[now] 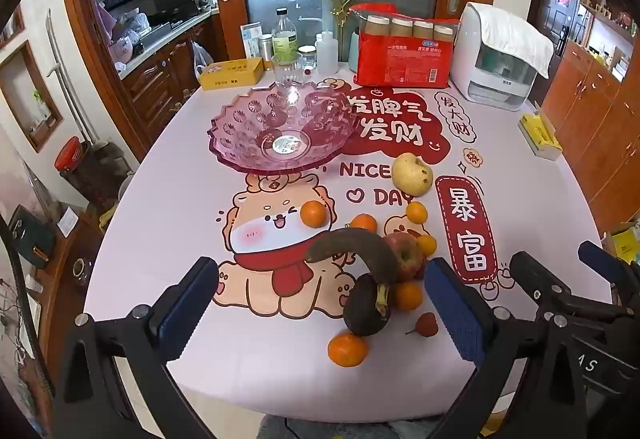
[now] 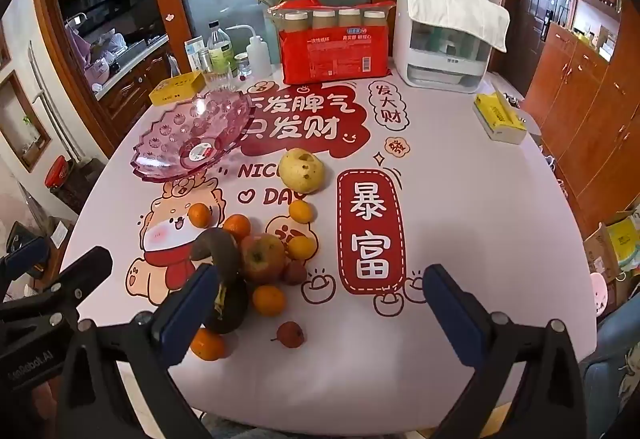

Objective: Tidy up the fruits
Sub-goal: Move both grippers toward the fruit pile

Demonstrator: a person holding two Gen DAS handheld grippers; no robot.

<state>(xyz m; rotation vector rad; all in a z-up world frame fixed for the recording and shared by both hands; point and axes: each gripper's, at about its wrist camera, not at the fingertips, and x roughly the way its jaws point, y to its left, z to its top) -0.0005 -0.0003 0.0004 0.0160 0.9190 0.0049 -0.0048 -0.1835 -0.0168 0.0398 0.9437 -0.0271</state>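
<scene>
A pink glass bowl [image 1: 282, 131] stands empty on the table's far left; it also shows in the right wrist view [image 2: 192, 137]. Nearer lies a fruit pile: blackened bananas [image 1: 360, 279] [image 2: 222, 271], a red apple [image 1: 406, 255] [image 2: 262, 257], several tangerines [image 1: 347, 349] [image 2: 269, 299], a yellow pear [image 1: 412, 175] [image 2: 301, 170] and a small red fruit [image 1: 426, 325] [image 2: 291, 333]. My left gripper [image 1: 320, 303] is open above the table's near edge, facing the pile. My right gripper [image 2: 320, 303] is open, to the right of the pile.
At the back stand a red pack of jars [image 1: 404, 51], a white appliance [image 1: 500, 59], bottles [image 1: 285, 35] and a yellow box [image 1: 232, 73]. A tissue pack [image 2: 500, 117] lies at the right edge. Cabinets line both sides.
</scene>
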